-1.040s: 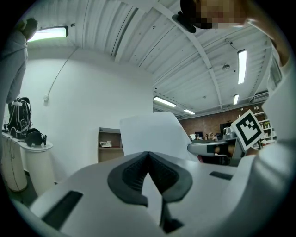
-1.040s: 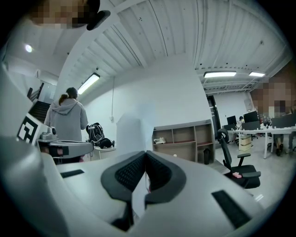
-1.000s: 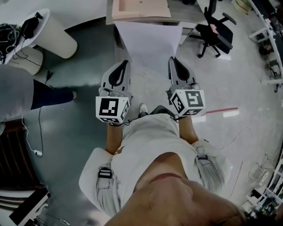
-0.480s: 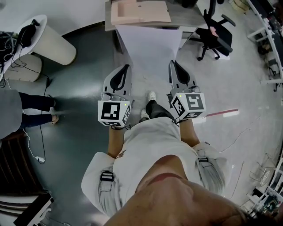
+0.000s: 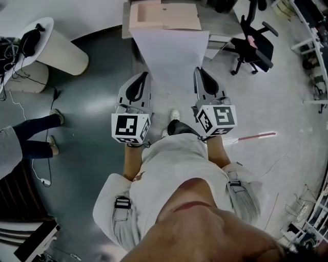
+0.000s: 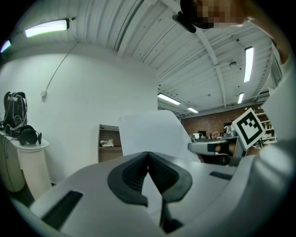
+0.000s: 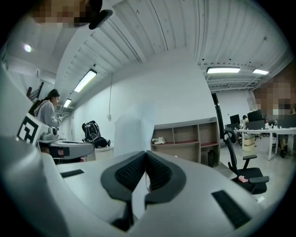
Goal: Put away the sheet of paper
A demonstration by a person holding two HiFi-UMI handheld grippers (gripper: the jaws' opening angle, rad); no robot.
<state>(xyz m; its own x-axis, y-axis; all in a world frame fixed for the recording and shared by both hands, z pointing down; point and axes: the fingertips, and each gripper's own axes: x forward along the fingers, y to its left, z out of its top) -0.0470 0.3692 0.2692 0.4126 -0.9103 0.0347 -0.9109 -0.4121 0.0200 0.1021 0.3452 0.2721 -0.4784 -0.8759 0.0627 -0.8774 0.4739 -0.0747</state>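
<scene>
- While both pairs of jaws are clamped on it, the sheet of paper (image 5: 171, 56) is held in the air between the left gripper (image 5: 145, 75) and the right gripper (image 5: 199, 70), each pinching a near corner.
- Its long axis runs away from the fingers, its far edge toward the shelf unit (image 5: 164, 14) straight ahead; neither hand is nearer.
- Count: one sheet, two grippers, one shelf unit.

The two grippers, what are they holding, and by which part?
Both hold the sheet of paper: the left gripper is shut on its near left corner, the right gripper on its near right corner.
</scene>
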